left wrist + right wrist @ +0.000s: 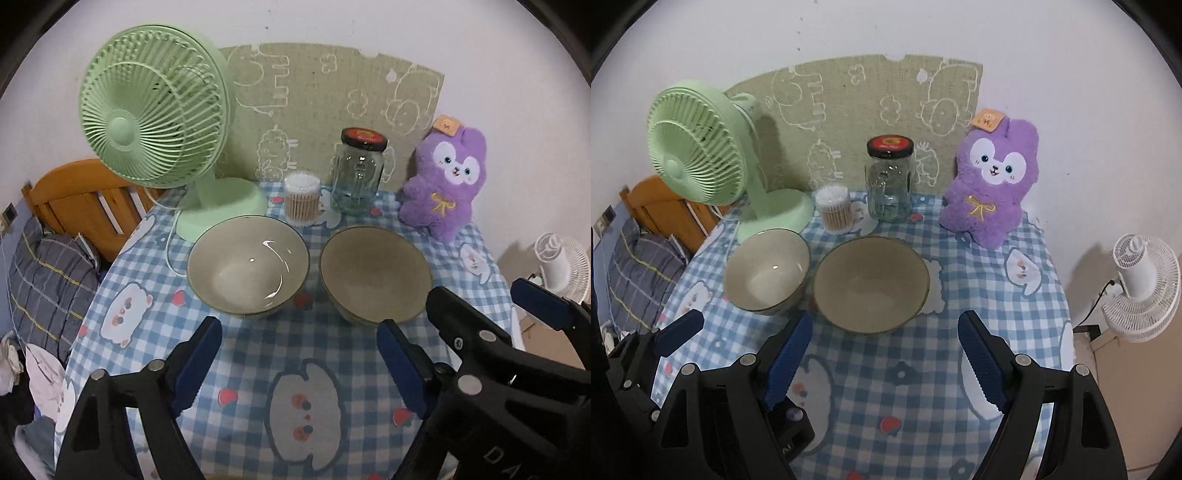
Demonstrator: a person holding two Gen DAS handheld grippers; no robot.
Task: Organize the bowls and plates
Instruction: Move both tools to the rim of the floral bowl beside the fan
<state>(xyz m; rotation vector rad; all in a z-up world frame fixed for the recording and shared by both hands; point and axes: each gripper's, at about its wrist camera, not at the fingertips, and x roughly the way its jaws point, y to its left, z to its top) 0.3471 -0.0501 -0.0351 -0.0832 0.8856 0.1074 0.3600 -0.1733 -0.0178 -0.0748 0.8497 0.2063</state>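
Both bowls sit apart on the counter (258, 354): the left bowl (247, 267) and the right bowl (375, 273), not yet stacked. The left gripper (299, 354) and the right gripper (884, 350) are wide and empty; no plate is visible.

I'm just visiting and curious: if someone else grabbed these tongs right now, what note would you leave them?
Left tongs: open, empty, short of the bowls.
Right tongs: open, empty, also short of them.
Left bowl and right bowl sit upright side by side on the checked cloth, apart, not stacked. No plates in view.
Behind them: green fan, cotton swabs, jar, purple plush.
Done: nothing visible yet.
Left: probably pick up one bowl and nest it in the other.
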